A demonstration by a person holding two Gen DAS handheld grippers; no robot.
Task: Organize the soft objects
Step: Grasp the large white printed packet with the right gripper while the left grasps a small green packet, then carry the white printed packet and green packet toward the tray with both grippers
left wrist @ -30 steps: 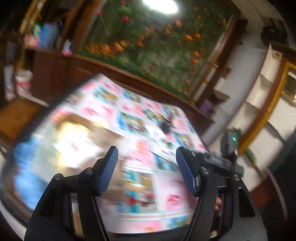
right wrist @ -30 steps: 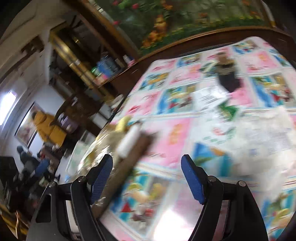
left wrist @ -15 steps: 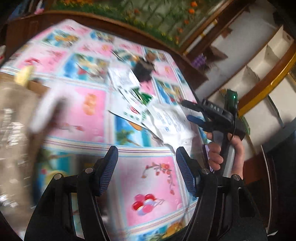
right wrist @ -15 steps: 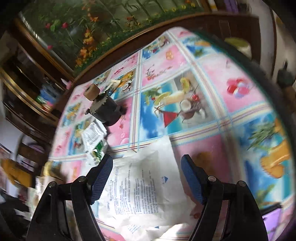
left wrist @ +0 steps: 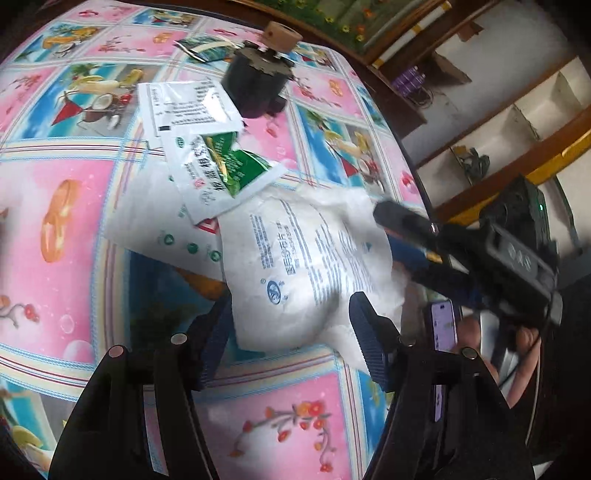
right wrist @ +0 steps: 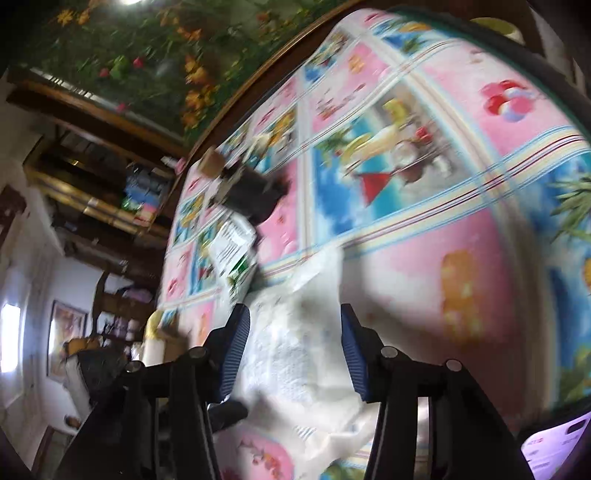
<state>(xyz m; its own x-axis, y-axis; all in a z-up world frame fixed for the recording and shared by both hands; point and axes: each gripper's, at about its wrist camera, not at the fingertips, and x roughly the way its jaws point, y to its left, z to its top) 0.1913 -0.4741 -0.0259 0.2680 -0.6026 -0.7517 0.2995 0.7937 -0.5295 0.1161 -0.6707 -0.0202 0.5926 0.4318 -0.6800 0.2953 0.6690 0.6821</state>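
The white pouch (left wrist: 295, 266) is lying puffy and wrinkled near the desk (left wrist: 55, 229) edge at 3 o'clock. Left gripper (left wrist: 290, 332) and right gripper (right wrist: 295, 354) jaws are standing released, straddling it.

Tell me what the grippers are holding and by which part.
Nothing is clamped yet: left gripper and right gripper both stand open, straddling the white bag at its edges.

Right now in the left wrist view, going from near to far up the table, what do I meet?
Puffy white bag → green and white sachet → white printed packet → dark round object with a tan cap.
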